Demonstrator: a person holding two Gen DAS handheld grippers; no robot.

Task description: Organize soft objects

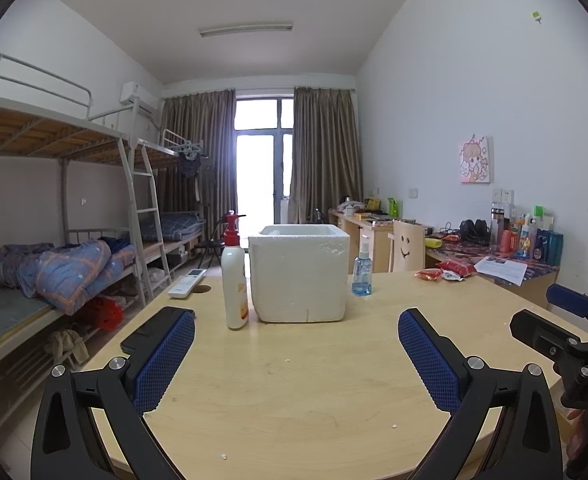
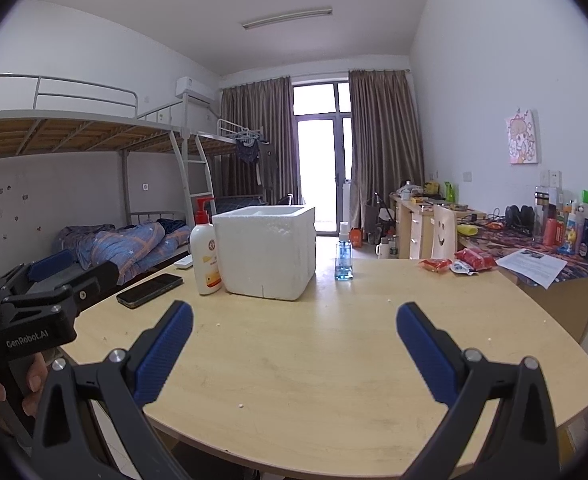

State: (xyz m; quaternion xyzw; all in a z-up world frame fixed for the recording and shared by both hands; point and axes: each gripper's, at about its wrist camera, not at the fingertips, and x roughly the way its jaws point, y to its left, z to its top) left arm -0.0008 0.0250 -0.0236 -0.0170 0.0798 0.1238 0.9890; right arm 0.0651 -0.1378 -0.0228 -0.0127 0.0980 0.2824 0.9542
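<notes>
Wooden table (image 1: 314, 380) is spreading beneath me. White foam box (image 1: 300, 274) is standing at its far middle, lotion pump bottle (image 1: 234, 280) touching its left side, blue spray bottle (image 1: 362, 270) just right. Red snack packets (image 2: 460, 262) are lying far right. I am holding my left gripper (image 1: 296, 356) and right gripper (image 2: 294, 346) spread wide, carrying nothing.

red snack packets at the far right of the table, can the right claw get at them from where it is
Probably yes. The right claw is open and holds nothing, and bare table lies between it and the red snack packets. The blue spray bottle stands off to their left.
</notes>
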